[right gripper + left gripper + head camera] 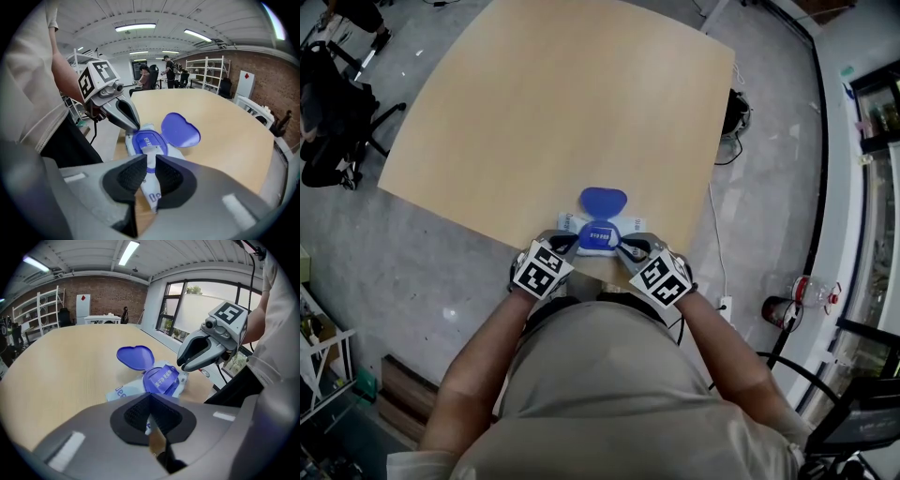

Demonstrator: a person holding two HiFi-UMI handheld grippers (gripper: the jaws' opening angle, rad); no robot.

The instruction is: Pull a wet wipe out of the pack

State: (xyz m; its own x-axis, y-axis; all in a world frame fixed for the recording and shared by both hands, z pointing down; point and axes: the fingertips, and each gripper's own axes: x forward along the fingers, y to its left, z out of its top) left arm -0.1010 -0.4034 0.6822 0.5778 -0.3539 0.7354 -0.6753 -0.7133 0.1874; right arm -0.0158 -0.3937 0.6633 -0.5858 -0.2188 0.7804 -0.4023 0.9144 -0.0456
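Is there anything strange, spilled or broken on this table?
Nothing stands out. The wet wipe pack lies near the table's front edge, its blue lid flipped open. The left gripper and right gripper each pinch one end of it. No spill or tear shows.

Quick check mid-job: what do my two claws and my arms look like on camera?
Both the left claw and the right claw have smooth grey tapered bodies, with black ribbed pads on the inner faces. Each carries a white cube printed with black square markers. The person wears a pale short-sleeved shirt, and the forearms are uncovered.
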